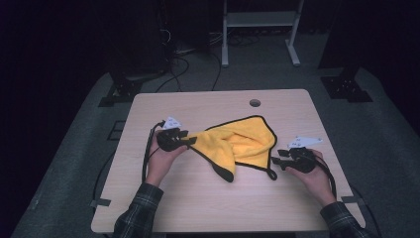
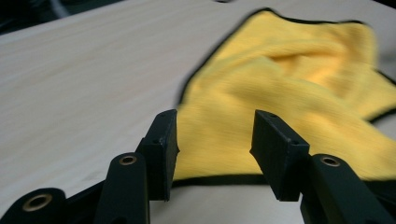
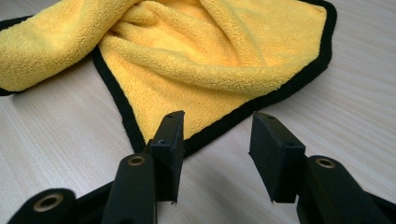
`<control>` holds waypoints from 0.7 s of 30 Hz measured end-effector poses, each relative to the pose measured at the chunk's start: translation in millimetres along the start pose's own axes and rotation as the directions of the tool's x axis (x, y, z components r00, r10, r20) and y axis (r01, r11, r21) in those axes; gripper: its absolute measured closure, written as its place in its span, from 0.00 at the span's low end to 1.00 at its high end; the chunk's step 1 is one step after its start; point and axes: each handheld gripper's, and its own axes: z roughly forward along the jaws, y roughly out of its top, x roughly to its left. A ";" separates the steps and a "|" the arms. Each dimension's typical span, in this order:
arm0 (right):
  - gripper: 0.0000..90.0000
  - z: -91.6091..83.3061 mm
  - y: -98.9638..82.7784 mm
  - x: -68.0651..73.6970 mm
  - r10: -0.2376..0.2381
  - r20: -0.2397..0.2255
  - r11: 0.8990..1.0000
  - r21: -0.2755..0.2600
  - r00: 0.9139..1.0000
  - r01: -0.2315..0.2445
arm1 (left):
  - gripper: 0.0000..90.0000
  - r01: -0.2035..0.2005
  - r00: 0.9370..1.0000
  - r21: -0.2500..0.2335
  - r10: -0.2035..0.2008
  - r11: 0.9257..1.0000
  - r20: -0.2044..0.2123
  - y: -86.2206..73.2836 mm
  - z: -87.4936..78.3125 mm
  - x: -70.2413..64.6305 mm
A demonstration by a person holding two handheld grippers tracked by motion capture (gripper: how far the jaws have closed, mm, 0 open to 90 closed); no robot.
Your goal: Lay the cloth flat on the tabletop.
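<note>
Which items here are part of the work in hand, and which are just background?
In the job:
yellow cloth, crumpled on the table
left gripper, open at its edge
right gripper, open beside a corner

Background:
white frame
floor cables

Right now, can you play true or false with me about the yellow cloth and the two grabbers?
1. The yellow cloth has a black edge. True.
2. The cloth lies flat and smooth. False: it is bunched and folded over itself.
3. The right gripper squeezes the cloth. False: its jaws stand apart over bare table, just short of the cloth's corner.
4. The left gripper has its jaws open, with cloth showing between them. True.
5. The table has a square hole. False: the hole is round.
</note>
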 end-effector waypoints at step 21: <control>0.60 3.7 -0.1 3.9 -0.007 -0.011 1.000 0.009 1.000 0.008 | 0.50 -0.243 0.959 0.083 0.227 0.966 0.168 -27.0 27.7 -101.9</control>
